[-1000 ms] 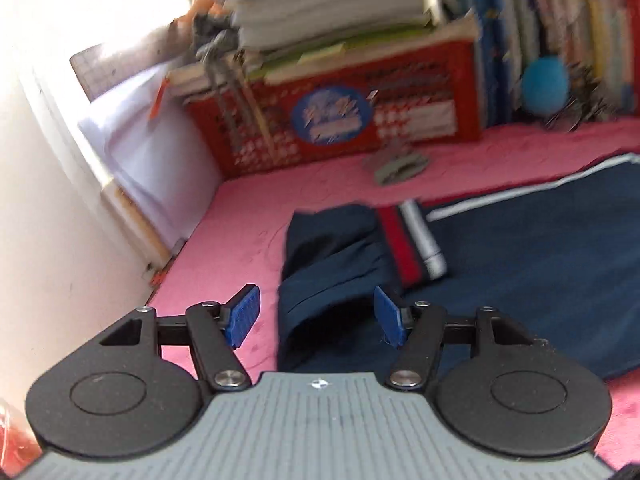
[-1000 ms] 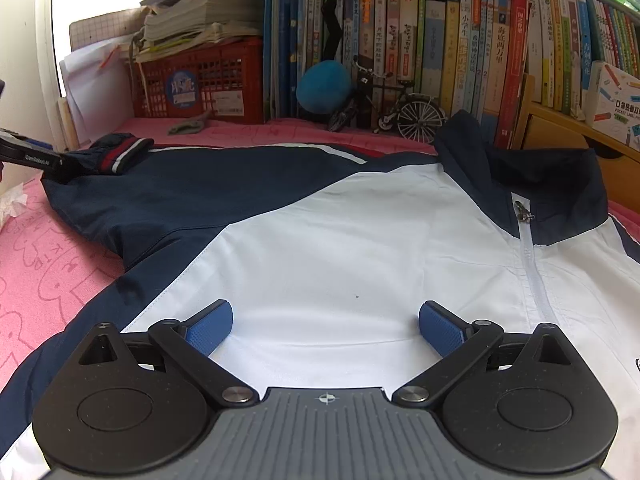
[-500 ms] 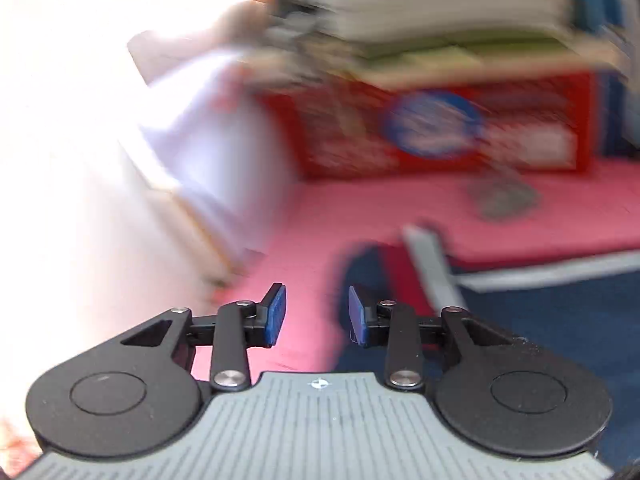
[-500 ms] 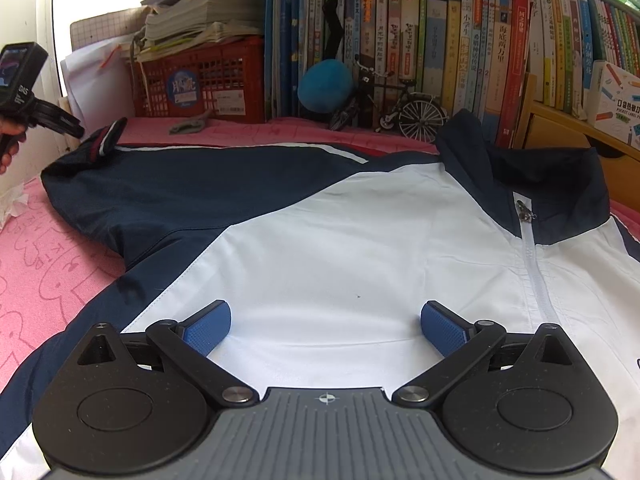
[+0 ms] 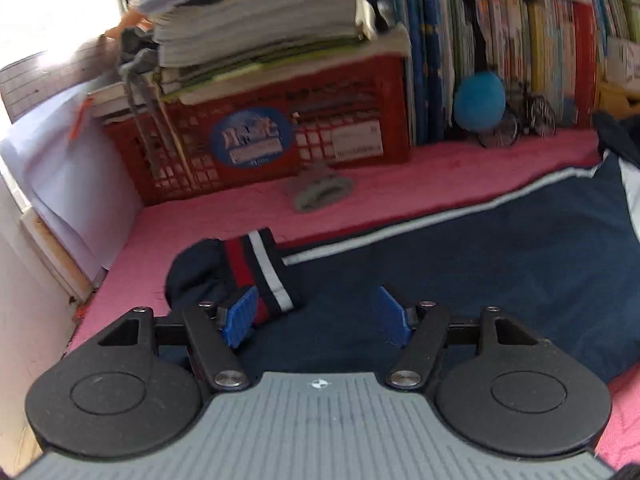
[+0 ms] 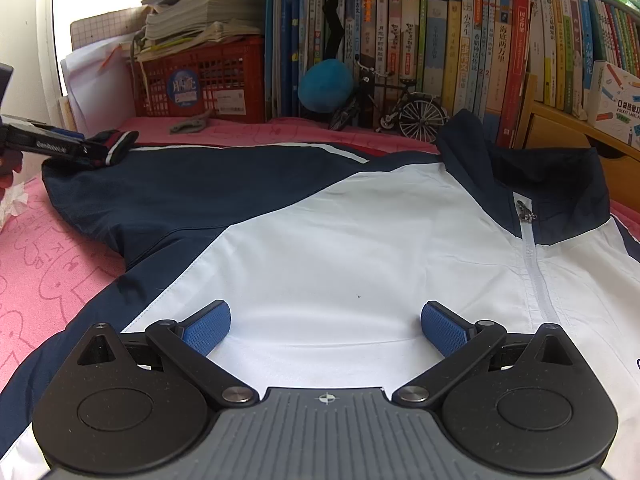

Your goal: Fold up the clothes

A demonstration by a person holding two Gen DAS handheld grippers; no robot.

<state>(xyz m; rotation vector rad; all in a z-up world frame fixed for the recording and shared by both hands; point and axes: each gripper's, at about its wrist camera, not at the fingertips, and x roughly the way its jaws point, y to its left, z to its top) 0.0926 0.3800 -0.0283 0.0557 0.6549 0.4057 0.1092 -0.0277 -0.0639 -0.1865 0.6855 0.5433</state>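
Spread flat over pink tabletop (image 6: 52,280): navy-and-white jacket (image 6: 360,248), filling centre and right of the right wrist view, zip (image 6: 530,248) running down at right, collar (image 6: 520,160) standing up toward upper right. Navy sleeve (image 5: 460,264) stretched from lower centre to right edge of the left wrist view, white piping along its upper edge. Striped cuff (image 5: 256,268), red, white and navy, at centre left of that view, folded back onto the sleeve.

Left tool (image 5: 316,314) low at the sleeve end, wide open, nothing gripped; left blue pad (image 5: 240,314) just over the cuff, contact not clear. Same tool seen side-on at far left of the right wrist view (image 6: 52,146), tip at the cuff.

Right tool (image 6: 326,328) at lower centre over the white front panel, spread wide, holding nothing; touching fabric or not, cannot tell.

Behind, upper left: red crate (image 6: 200,80) under stacked papers. Along the top: row of books (image 6: 440,60), blue ball (image 6: 326,86), small model bicycle (image 6: 400,108).
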